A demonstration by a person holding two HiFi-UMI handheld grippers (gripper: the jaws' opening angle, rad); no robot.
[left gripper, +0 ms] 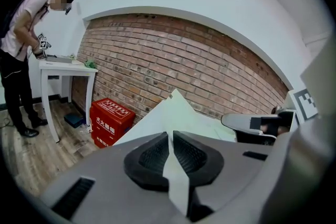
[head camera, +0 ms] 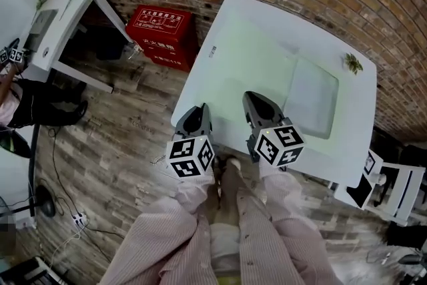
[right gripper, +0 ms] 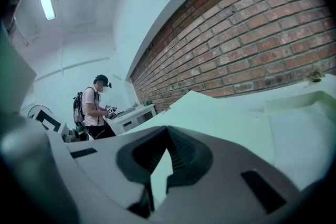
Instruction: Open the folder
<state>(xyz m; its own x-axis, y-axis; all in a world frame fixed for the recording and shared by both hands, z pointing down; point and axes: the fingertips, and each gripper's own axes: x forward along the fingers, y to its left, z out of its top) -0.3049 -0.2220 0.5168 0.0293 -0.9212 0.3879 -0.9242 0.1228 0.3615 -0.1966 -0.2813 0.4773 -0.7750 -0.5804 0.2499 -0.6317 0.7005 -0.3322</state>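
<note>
The folder (head camera: 250, 67), pale green and closed, is laid flat on the white worktop (head camera: 357, 93), with its near edge close to the worktop's near side, where it can be reached from the front. A clear sleeve (head camera: 312, 98) is placed just beside it on the right, and a small plant (head camera: 352, 63) is set at the far corner. The left tool (head camera: 195, 118) is held at the worktop's near left corner, by the folder's edge; its jaws are parted by only a slit and nothing is gripped between them. The right tool (head camera: 255, 103) is held over the folder's near part, jaws brought together on nothing. Both are pointed low across the folder, judged as an approach to its edge so that the cover can be caught and lifted. No opening has yet been made. A red box (head camera: 160, 33) is left on the floor by the brick wall.
</note>
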